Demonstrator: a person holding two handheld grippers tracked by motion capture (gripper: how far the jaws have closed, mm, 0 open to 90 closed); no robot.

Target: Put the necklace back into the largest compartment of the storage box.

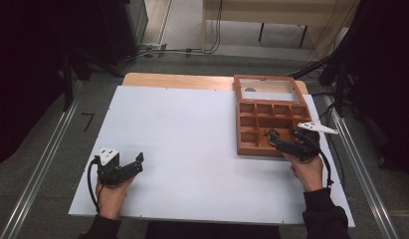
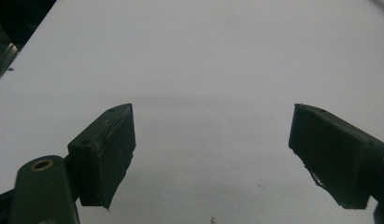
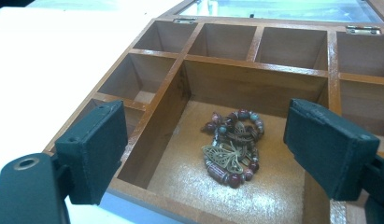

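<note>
A wooden compartment box [image 1: 246,122] lies open at the right of the white board, its glass lid [image 1: 268,88] folded back. In its large middle compartment rests a beaded bracelet with a brass butterfly charm [image 3: 231,147], seen as a dark lump [image 1: 271,134] in the high view. My right gripper [image 1: 277,139] hovers at the box's near edge, open, its jaws on either side of the bracelet's compartment [image 3: 208,154] and holding nothing. My left gripper [image 1: 135,164] rests low at the board's near left, open over bare white surface [image 2: 213,158].
The white board [image 1: 192,139] covers a wooden table [image 1: 177,79]. The box's small compartments [image 3: 222,39] hold nothing. Metal rails [image 1: 38,169] run along both sides on the floor. Cables and a desk [image 1: 271,12] lie beyond the table.
</note>
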